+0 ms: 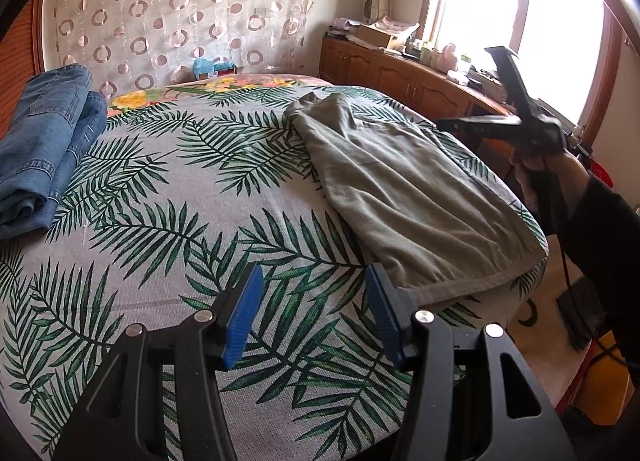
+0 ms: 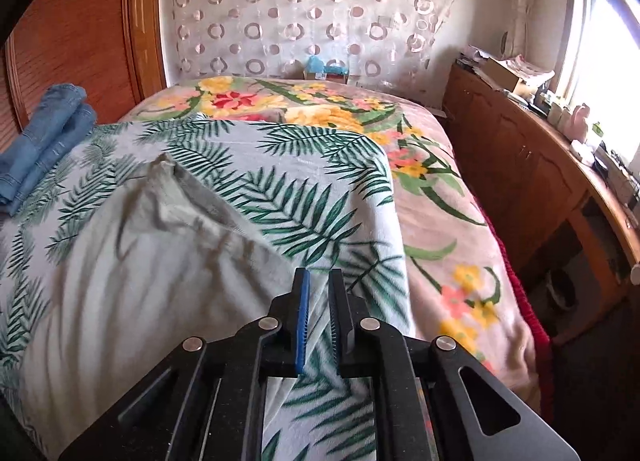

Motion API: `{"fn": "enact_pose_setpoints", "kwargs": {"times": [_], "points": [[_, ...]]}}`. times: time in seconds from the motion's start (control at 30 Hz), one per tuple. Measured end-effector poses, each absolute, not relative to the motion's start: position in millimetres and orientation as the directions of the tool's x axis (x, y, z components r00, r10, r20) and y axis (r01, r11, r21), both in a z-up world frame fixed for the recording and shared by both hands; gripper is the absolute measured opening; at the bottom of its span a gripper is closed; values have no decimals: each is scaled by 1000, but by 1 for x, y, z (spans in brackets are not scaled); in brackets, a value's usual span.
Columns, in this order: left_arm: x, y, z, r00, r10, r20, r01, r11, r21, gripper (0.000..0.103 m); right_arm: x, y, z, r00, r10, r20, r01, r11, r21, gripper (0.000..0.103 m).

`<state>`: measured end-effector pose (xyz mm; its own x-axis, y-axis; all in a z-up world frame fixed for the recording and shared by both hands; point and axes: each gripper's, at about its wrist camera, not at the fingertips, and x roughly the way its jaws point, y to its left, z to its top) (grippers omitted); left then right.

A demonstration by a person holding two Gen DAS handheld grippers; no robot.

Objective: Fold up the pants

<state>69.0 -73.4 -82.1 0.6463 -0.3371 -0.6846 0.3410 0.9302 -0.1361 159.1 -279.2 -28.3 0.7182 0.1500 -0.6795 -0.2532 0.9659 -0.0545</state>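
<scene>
Grey-green pants (image 1: 400, 181) lie folded lengthwise on the palm-leaf sheet, hem toward me; they also show in the right wrist view (image 2: 132, 245). My left gripper (image 1: 312, 317) is open and empty, hovering above the sheet just left of the hem. My right gripper (image 2: 318, 317) is above the sheet beside the pants' right edge, jaws a narrow gap apart with nothing between them. In the left wrist view the right gripper (image 1: 468, 89) is held up in the air at the right, jaws spread.
Folded blue jeans (image 1: 44, 149) lie at the far left of the bed, also in the right wrist view (image 2: 48, 137). A floral blanket (image 2: 440, 189) covers the bed's right side. A wooden cabinet (image 1: 400, 77) with clutter stands under the window.
</scene>
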Motion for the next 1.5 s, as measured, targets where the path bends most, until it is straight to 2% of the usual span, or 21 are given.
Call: {"fn": "enact_pose_setpoints", "kwargs": {"times": [0.3,0.57,0.73,0.9,1.13,1.5], "points": [[69,-76,-86,638,-336,-692,344,929,-134,55,99,-282,-33,714,262,-649,-316,948,34,21],[63,-74,-89,628,-330,-705,355,927,-118,55,65,-289,-45,685,308,-660,-341,936,84,22],[62,-74,-91,621,-330,-711,357,926,-118,55,60,-291,-51,669,286,-686,-330,941,71,24],[58,-76,-93,613,-335,-716,374,921,-111,55,57,-289,-53,662,302,-686,-334,938,91,35],[51,-84,-95,593,-350,-725,419,903,-94,55,44,-281,-49,661,318,-679,-344,933,103,45],[54,-101,-97,567,-384,-729,478,874,-88,55,24,-285,-49,661,320,-678,-331,936,119,46]]}}
